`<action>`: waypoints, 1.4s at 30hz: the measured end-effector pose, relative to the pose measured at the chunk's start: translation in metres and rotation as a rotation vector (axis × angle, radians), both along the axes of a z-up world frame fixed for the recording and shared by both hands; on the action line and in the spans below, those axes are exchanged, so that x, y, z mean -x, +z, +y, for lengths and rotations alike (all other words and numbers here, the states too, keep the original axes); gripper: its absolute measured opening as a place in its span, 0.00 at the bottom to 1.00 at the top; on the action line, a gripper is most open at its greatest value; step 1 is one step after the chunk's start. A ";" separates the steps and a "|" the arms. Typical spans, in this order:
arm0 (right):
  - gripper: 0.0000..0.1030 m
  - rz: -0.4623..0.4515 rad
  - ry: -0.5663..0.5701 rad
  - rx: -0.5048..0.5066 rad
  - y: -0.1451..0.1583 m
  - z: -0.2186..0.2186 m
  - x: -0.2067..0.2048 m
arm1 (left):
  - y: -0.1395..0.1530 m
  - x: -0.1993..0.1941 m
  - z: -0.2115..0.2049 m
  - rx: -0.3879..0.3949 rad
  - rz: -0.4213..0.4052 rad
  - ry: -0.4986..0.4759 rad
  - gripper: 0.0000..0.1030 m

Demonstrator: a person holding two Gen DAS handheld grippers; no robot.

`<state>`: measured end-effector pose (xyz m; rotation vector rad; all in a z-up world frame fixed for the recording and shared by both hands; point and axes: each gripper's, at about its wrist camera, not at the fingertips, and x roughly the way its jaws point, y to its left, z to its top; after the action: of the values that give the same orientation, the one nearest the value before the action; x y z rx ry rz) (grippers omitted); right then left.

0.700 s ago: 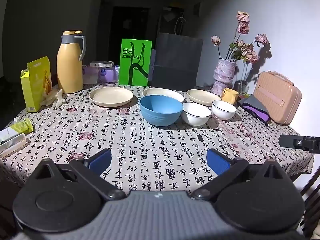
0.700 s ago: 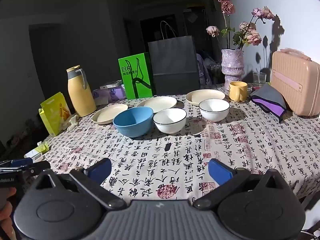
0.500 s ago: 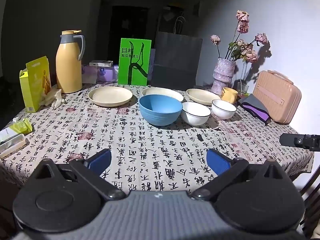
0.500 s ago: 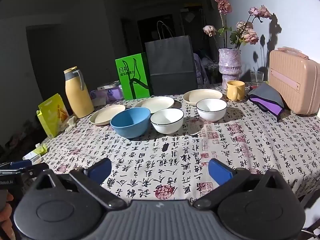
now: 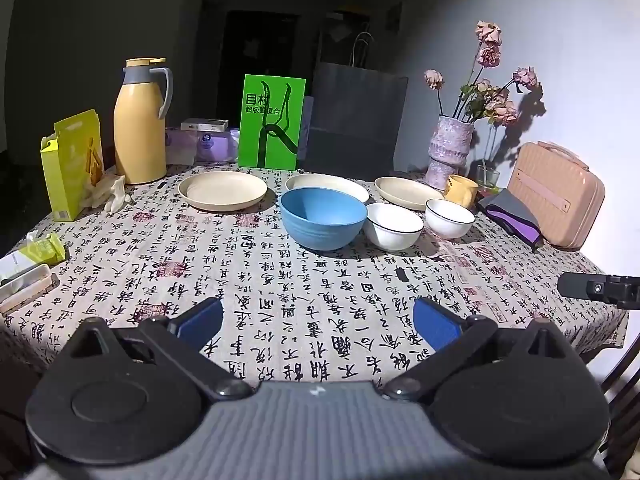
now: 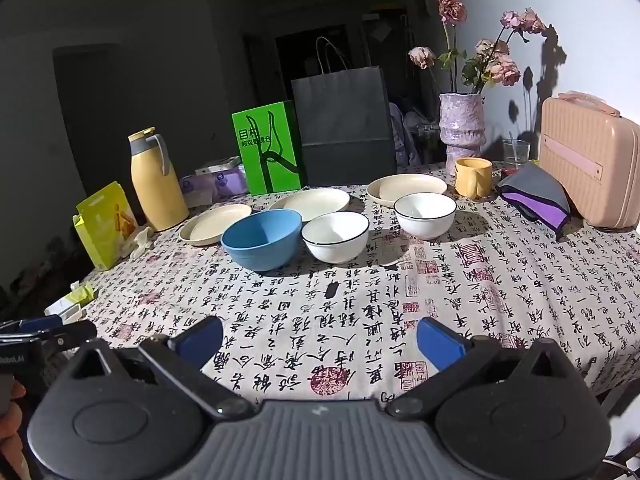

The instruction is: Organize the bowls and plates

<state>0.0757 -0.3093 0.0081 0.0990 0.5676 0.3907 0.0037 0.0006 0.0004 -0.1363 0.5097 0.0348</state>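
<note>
Three cream plates stand in a row at the table's back: left plate [image 5: 222, 190] [image 6: 216, 224], middle plate [image 5: 326, 185] [image 6: 310, 204], right plate [image 5: 408, 193] [image 6: 406, 189]. In front of them sit a blue bowl [image 5: 323, 218] [image 6: 262, 238] and two white bowls with dark rims [image 5: 393, 226] [image 6: 335, 236], [image 5: 449, 218] [image 6: 425, 215]. My left gripper [image 5: 318, 326] hangs open over the near tablecloth, well short of the bowls. My right gripper [image 6: 320, 338] is open too, with nothing between its blue pads [image 6: 438, 342].
A yellow thermos [image 5: 140, 126], yellow box [image 5: 74, 164], green box [image 5: 272, 126], black paper bag [image 5: 354, 116], flower vase [image 5: 448, 152], yellow mug [image 5: 462, 190] and pink case [image 5: 558, 196] ring the dishes. Packets lie at the left edge [image 5: 28, 264]. A chair [image 5: 624, 384] stands at right.
Both views have shifted only slightly; the dishes stay where they were and both grippers remain wide open.
</note>
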 end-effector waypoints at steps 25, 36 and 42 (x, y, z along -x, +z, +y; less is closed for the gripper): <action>1.00 -0.003 0.012 0.003 0.001 0.000 0.000 | 0.000 -0.001 -0.004 -0.004 -0.010 -0.007 1.00; 1.00 -0.005 0.017 0.004 0.000 0.001 0.000 | 0.002 0.001 -0.004 -0.008 -0.021 -0.006 1.00; 1.00 -0.009 0.022 0.007 -0.001 0.003 0.001 | 0.002 0.003 -0.005 -0.008 -0.027 -0.006 1.00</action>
<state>0.0746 -0.3066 0.0073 0.0842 0.5614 0.4098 0.0010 -0.0047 0.0024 -0.1271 0.4834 0.0287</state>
